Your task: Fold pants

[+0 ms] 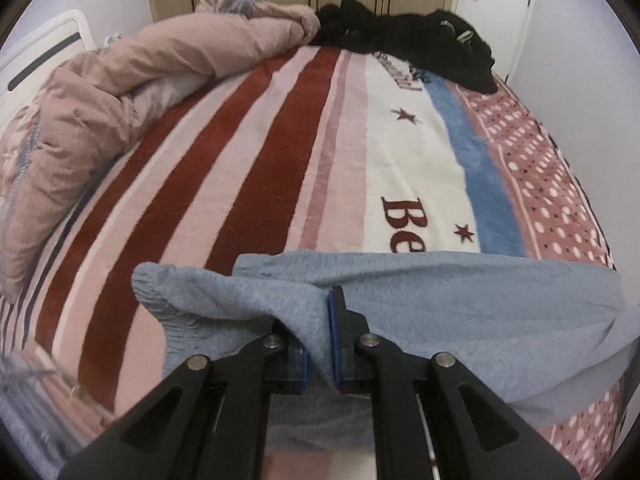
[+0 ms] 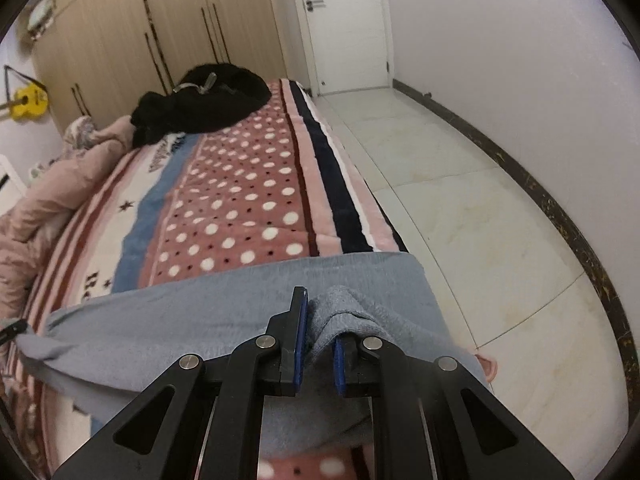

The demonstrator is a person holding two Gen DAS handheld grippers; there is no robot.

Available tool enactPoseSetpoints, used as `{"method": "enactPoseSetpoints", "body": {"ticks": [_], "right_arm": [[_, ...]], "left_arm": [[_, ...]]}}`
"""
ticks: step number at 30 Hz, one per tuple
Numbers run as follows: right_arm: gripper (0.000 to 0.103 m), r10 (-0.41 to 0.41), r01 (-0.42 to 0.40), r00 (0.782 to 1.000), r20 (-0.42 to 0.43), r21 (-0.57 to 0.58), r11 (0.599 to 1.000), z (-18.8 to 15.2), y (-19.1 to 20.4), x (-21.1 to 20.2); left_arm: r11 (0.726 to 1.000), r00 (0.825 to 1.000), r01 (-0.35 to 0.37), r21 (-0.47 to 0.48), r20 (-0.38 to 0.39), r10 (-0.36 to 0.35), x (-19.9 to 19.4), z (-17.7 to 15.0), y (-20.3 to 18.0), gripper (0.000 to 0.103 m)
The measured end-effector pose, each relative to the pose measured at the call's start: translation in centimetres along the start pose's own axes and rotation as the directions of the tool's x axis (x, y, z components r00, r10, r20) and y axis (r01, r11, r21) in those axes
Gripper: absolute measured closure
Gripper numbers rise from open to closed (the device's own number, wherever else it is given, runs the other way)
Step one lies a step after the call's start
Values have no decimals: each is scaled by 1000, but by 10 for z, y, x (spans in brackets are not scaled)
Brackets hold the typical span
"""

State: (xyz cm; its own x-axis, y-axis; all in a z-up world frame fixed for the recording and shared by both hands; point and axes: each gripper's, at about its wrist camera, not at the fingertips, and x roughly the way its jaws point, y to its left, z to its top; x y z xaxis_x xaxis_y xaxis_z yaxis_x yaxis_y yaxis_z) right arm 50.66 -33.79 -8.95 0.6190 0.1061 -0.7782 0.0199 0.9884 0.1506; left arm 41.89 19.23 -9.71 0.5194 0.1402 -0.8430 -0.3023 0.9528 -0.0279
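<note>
Light blue-grey pants [image 1: 460, 312] hang stretched between my two grippers above the near end of the bed. My left gripper [image 1: 320, 320] is shut on a bunched fold of the pants near the gathered elastic waistband [image 1: 156, 292]. In the right wrist view the same pants [image 2: 180, 320] spread leftward, and my right gripper [image 2: 320, 320] is shut on a rolled edge of the cloth near the bed's right side. A sliver of the other gripper [image 2: 12, 330] shows at the far left edge.
The bed carries a striped, star-and-dot blanket [image 1: 280, 152]. A crumpled pink duvet [image 1: 100, 112] lies along the left side and a black garment pile [image 1: 400, 44] at the far end. White tiled floor [image 2: 460, 200], a door [image 2: 344, 24] and wardrobes [image 2: 160, 20] border the bed.
</note>
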Motion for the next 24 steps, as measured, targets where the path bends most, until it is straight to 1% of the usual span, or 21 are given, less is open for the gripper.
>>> {"method": "enactPoseSetpoints", "body": {"ticks": [5, 6, 7, 8, 9, 10, 11, 12, 13, 14, 17, 19, 22, 24], "right_arm": [[97, -31, 31, 998, -54, 6, 999, 5, 2, 41], [97, -33, 33, 997, -69, 5, 999, 5, 3, 50], [97, -37, 37, 996, -83, 1, 999, 4, 3, 58], [96, -40, 39, 995, -88, -4, 999, 2, 4, 62], [95, -41, 40, 994, -97, -11, 999, 1, 5, 67], [87, -33, 32, 994, -106, -15, 999, -2, 7, 71], [73, -15, 14, 993, -115, -14, 1000, -4, 7, 73], [66, 15, -16, 992, -124, -9, 1000, -5, 7, 74], [55, 32, -34, 991, -128, -7, 999, -7, 7, 73], [50, 48, -50, 990, -131, -12, 999, -8, 9, 70], [48, 70, -78, 990, -119, -59, 995, -13, 20, 51], [46, 89, -99, 989, -114, -91, 991, -19, 29, 35], [46, 148, -166, 982, -121, -152, 974, -35, 49, 12], [46, 192, -216, 972, -136, -191, 957, -47, 67, 2]], "left_arm": [[1000, 997, 6, -21, -74, -8, 37, 8, 0, 94], [1000, 996, 1, -25, -85, -3, 43, 7, 1, 88], [1000, 996, -19, -22, -89, 17, 47, 7, 3, 72], [998, 995, -54, -15, -81, 53, 49, 6, 4, 61], [997, 995, -76, -7, -60, 75, 48, 5, 6, 41], [997, 996, -83, -2, -39, 83, 45, 3, 8, 32], [997, 996, -83, 1, -24, 83, 42, 2, 10, 32], [997, 997, -78, 1, -21, 78, 39, 2, 13, 32], [998, 997, -68, -6, -23, 68, 35, 2, 17, 32], [998, 998, -56, -16, -17, 55, 29, 2, 21, 32], [999, 1000, 13, -30, 22, -13, 4, 1, 28, 32], [997, 997, 71, -30, 45, -70, -13, -3, 28, 31], [993, 993, 116, 11, 36, -116, -24, -11, 15, 31], [989, 990, 137, 53, 14, -138, -22, -18, 2, 31]]}}
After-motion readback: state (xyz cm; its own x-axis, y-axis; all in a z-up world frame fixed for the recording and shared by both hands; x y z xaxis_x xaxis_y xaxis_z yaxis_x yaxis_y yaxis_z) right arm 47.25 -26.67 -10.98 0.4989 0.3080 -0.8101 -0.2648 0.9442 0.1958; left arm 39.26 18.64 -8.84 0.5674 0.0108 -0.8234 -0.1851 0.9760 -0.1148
